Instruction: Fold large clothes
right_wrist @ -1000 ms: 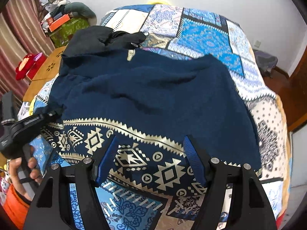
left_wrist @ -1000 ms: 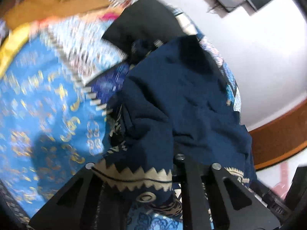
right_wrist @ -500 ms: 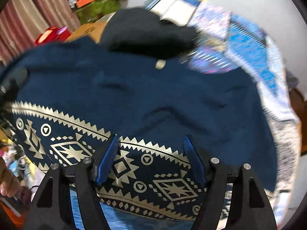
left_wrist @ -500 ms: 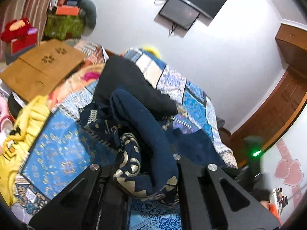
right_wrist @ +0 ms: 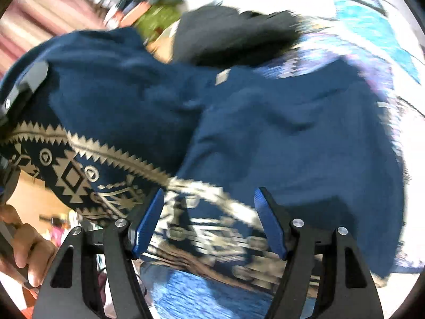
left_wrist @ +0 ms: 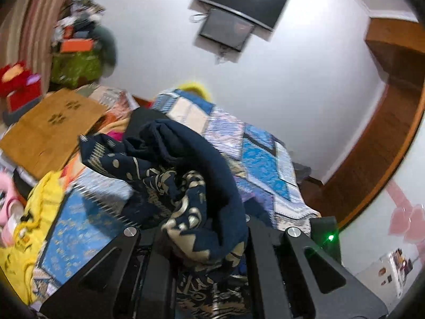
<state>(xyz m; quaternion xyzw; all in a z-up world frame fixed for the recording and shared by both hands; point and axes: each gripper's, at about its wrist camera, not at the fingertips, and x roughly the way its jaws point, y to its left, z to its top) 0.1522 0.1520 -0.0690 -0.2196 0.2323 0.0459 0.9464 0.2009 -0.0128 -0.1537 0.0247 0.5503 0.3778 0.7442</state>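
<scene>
One navy garment (left_wrist: 202, 164) with a gold-patterned hem, bunched and raised above the bed (left_wrist: 260, 159). Left gripper (left_wrist: 204, 236) is pinched tight on a wad of hem; cloth drapes over its jaws. Right gripper (right_wrist: 209, 220) is spread, blue pads (right_wrist: 148, 220) clear of the fabric, hem band just ahead of them. Black garment (right_wrist: 233, 34) lies beyond on the quilt. A hand (right_wrist: 24, 250) shows bottom-left in the right wrist view. Right view blurred.
</scene>
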